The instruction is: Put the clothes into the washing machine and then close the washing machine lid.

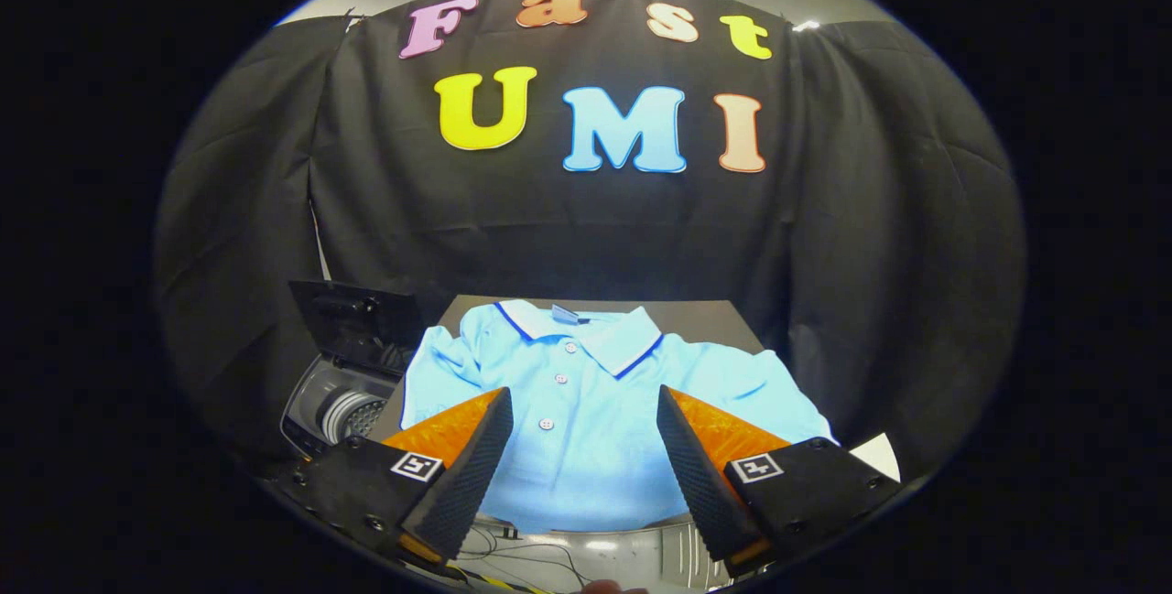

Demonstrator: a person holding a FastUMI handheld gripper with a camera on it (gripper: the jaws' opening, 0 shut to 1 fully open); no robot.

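Observation:
A light blue polo shirt (586, 411) with a dark-trimmed collar lies spread flat on a dark table (705, 312), buttons up and collar away from me. My gripper (583, 400) hovers over the shirt's lower half, its fingers wide apart with the button placket showing between them; it is open and holds nothing. To the left of the table stands a small washing machine (339, 406), lower than the tabletop, with its dark lid (352, 324) raised upright and the perforated drum visible inside.
Black cloth walls close the booth behind and on both sides of the table. Cables (522, 553) and a pale ribbed surface lie below the shirt's hem, near my fingers. A patch of light floor (879, 455) shows at the right.

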